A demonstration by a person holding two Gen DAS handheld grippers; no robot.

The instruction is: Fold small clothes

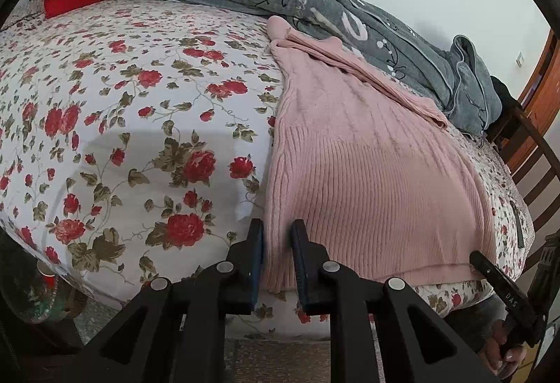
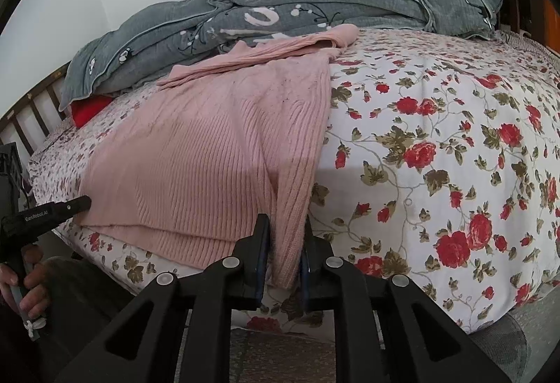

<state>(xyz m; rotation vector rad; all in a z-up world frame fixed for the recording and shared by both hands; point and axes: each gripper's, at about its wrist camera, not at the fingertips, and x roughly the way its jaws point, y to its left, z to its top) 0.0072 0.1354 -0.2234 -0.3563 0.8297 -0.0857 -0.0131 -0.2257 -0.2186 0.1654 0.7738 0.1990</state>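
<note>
Pink ribbed knit, a small sweater (image 1: 367,166), lies flat on the bed's rose-printed sheet (image 1: 140,124), its hem running along the near edge of the mattress. My left gripper (image 1: 276,232) sits at the hem's left corner with the knit's side edge between the blue pads (image 1: 258,257); the jaws stand narrowly apart, and I cannot tell whether they pinch the cloth. My right gripper (image 2: 285,229) is at the opposite corner, where a fold of the knit hangs down between its fingers, drawn in close around it. Each gripper shows at the border of the other's view, well apart, with the whole hem stretched between them. A sleeve lies folded across the top of the sweater, just beside a rumpled grey quilt (image 2: 280,8) heaped along the far side. Wide bare sheet opens outward of each corner; a wooden slatted bed frame (image 1: 539,173) stands beyond the sweater, at the bed's end.
</note>
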